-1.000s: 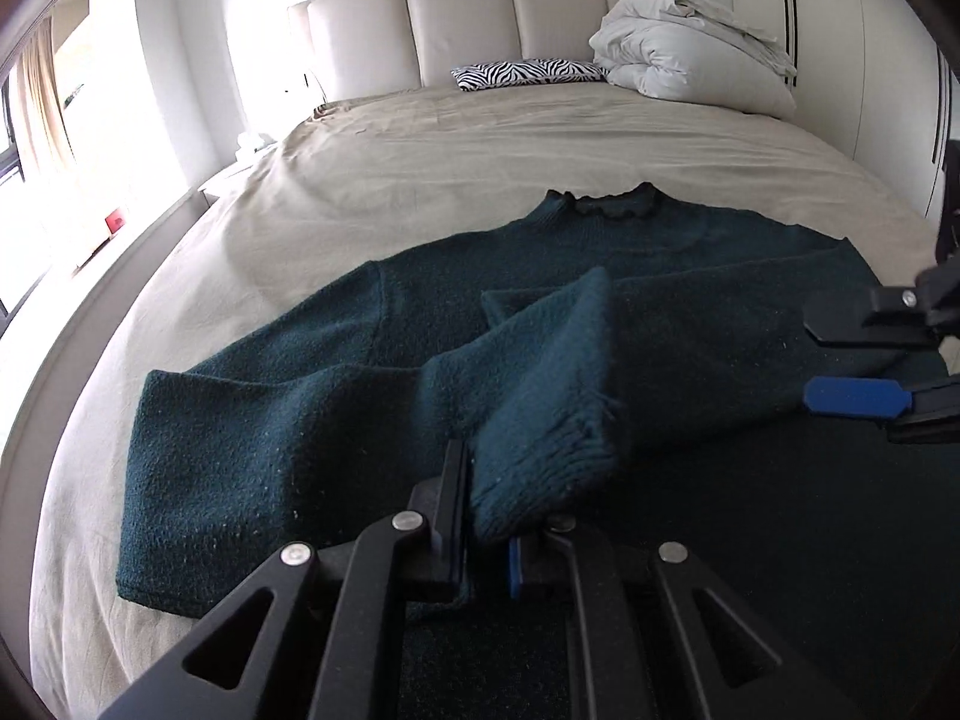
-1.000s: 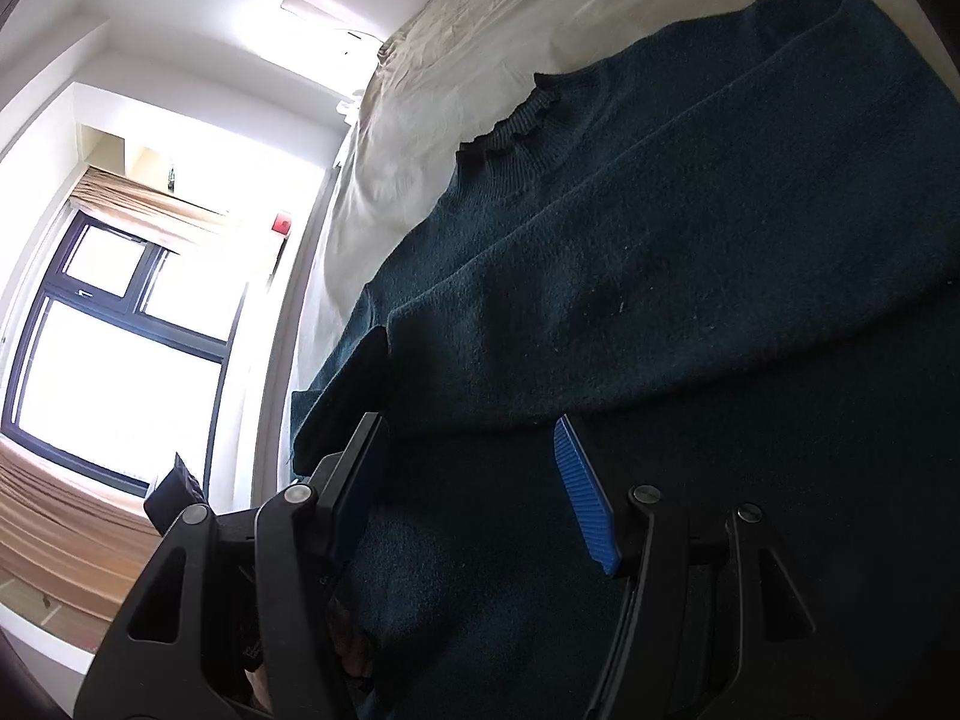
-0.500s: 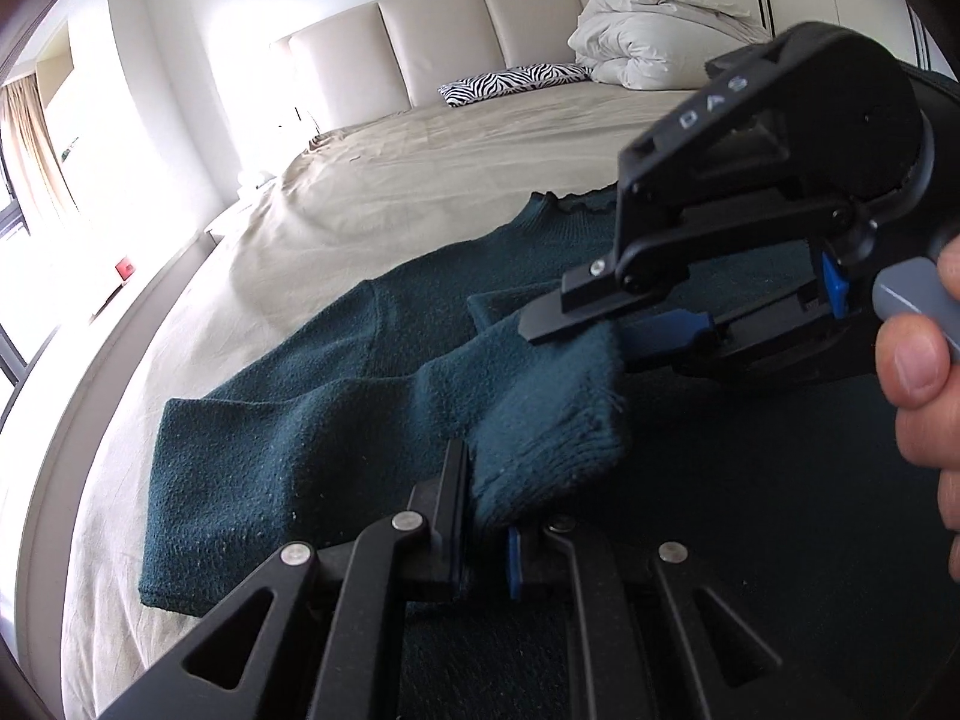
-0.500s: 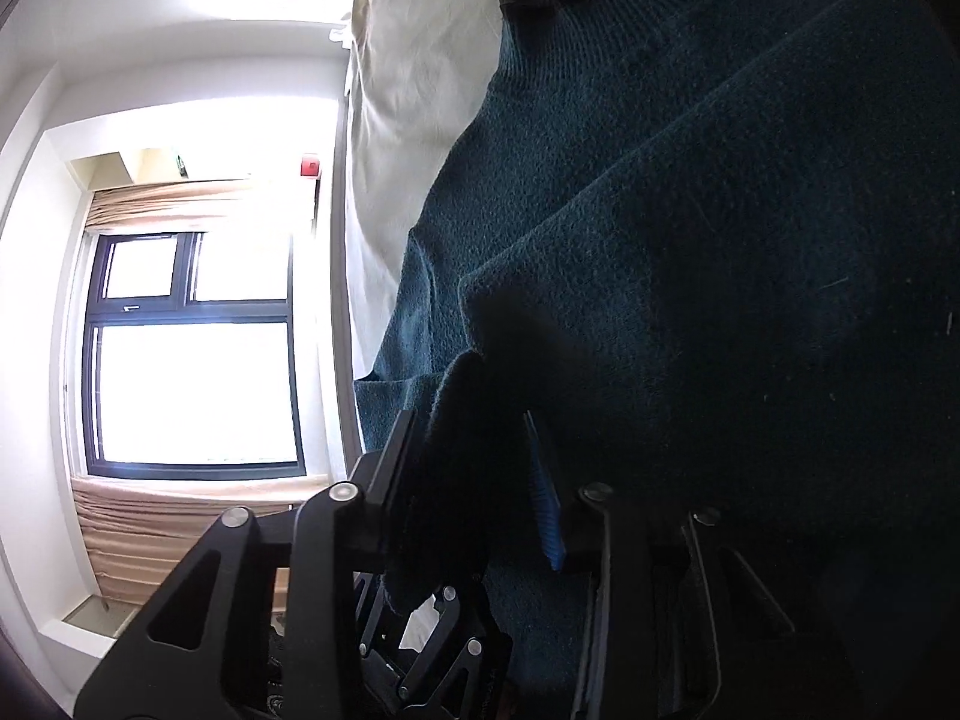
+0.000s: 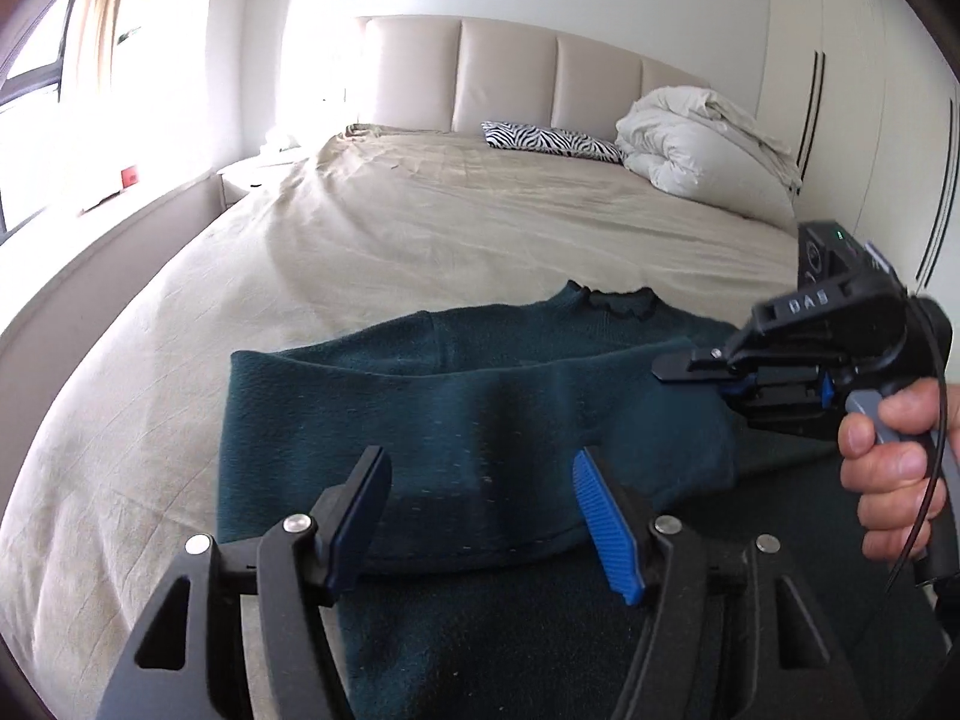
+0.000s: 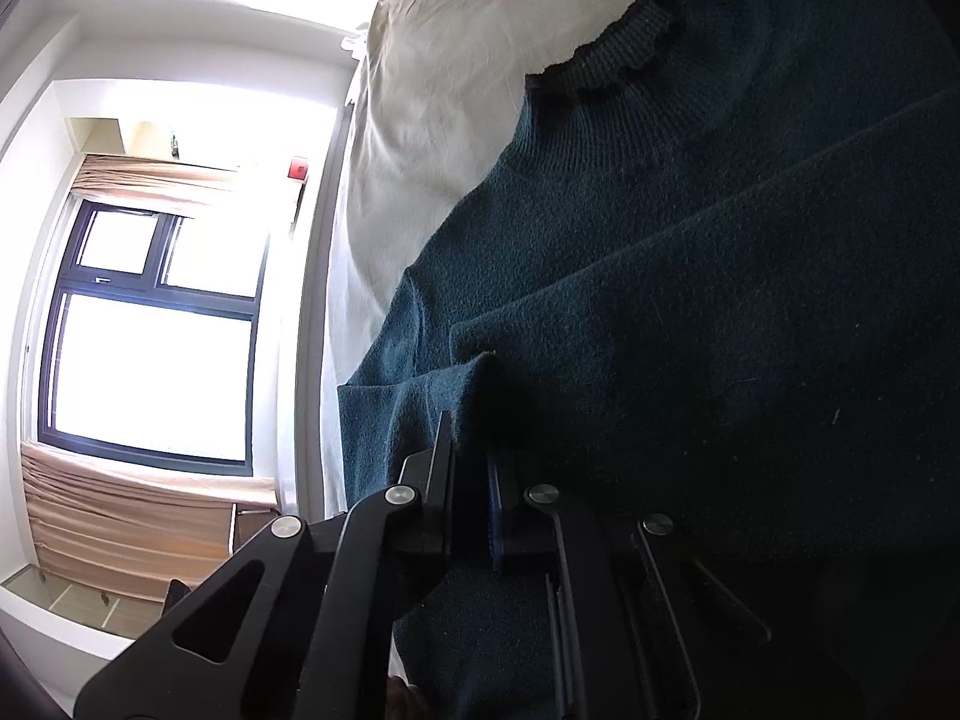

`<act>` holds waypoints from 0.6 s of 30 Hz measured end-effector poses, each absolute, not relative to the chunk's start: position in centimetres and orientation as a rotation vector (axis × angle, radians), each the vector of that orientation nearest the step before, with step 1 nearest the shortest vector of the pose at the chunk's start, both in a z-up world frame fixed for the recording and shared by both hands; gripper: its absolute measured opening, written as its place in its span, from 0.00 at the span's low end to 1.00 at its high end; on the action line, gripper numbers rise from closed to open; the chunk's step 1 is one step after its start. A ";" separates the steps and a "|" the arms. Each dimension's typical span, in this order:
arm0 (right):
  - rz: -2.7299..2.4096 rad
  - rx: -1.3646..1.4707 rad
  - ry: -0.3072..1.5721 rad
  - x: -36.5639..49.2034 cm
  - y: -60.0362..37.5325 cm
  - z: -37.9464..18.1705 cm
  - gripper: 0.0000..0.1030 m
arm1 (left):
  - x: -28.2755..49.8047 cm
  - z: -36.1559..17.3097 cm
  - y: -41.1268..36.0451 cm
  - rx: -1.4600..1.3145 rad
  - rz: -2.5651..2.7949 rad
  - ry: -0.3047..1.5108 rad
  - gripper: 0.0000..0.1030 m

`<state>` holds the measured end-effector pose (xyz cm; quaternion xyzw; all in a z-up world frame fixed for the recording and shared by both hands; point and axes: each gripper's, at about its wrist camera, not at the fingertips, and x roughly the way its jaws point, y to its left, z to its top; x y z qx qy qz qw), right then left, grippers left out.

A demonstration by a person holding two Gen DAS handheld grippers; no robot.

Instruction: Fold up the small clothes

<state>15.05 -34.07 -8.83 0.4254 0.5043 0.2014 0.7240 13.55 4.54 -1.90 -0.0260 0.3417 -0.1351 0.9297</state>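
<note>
Your dark green sweater (image 5: 480, 396) lies flat on the bed (image 5: 420, 228), collar (image 5: 618, 303) toward the headboard at 12 o'clock, with the sleeve (image 5: 570, 420) folded across the body. You are mid hand-over of that sleeve. The left gripper (image 5: 480, 510) is opening, its fingers (image 5: 606, 519) apart with nothing pinched; the knit only lies on the bed beyond them. The right gripper (image 6: 471, 504) is closing, its fingers clenched on the cuff end of the sleeve, as its own camera shows; in the left camera it sits at 3 o'clock, held by your hand (image 5: 894, 468). The sleeve fold looks nearly done, while the body fold is not yet begun. Next, you likely need to draw the cuff across with the right gripper until the sleeve lies straight and flat, then let go. Watch that the soft knit does not bunch or drag the layer beneath it.
</note>
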 end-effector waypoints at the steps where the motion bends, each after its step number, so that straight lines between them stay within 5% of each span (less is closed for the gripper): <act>1: 0.434 0.933 1.108 14.9 -34.8 -8.6 0.07 | 14.0 -1.6 5.9 -0.106 -0.272 0.701 0.64; 9: 0.344 0.906 1.090 14.1 -40.3 -7.5 0.07 | 20.1 -4.0 15.0 -0.384 -0.204 0.841 0.58; 12: 0.317 0.893 1.082 13.8 -41.8 -7.4 0.07 | 21.8 -5.2 16.1 -0.431 -0.209 0.895 0.48; 18: 0.253 0.891 1.076 13.3 -45.1 -7.0 0.07 | 24.5 -6.5 15.5 -0.446 -0.240 0.959 0.48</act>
